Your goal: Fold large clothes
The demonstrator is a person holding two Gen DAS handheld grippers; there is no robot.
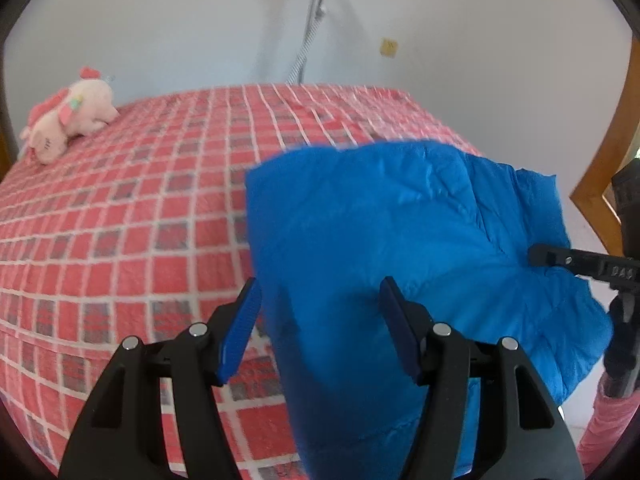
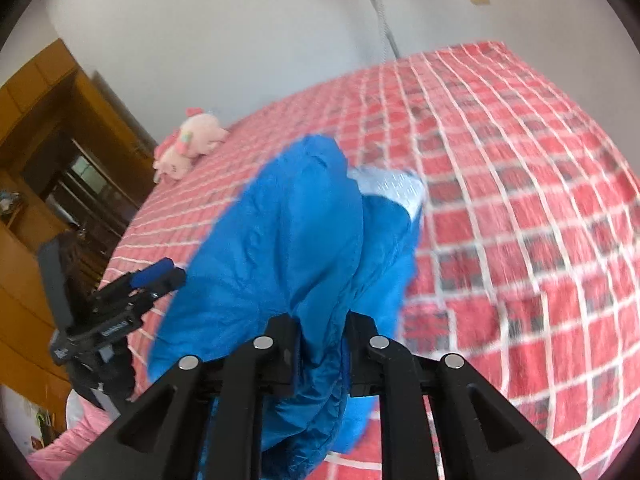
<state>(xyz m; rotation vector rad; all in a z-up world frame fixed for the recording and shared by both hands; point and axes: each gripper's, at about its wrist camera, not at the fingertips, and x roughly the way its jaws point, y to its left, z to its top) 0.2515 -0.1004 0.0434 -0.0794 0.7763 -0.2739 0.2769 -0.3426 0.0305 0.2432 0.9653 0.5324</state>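
A blue puffy garment (image 1: 380,220) is lifted above the red checked bed (image 1: 120,220). In the right wrist view my right gripper (image 2: 320,332) is shut on a bunched fold of the garment (image 2: 288,232), whose pale lining (image 2: 392,188) shows at the far end. From the left wrist view, its tip (image 1: 536,256) pinches the cloth at the right. My left gripper (image 1: 320,328) stands open. The cloth hangs just beyond its blue pads (image 1: 240,332) and they do not press on it. In the right wrist view the left gripper (image 2: 164,274) sits at the garment's left edge.
A pink plush toy (image 1: 68,120) lies at the far left of the bed (image 2: 520,200), also visible as the toy (image 2: 188,144) in the right wrist view. A wooden wardrobe (image 2: 40,140) stands left of the bed. A wooden door frame (image 1: 612,160) and a wall pipe (image 1: 312,28) lie behind.
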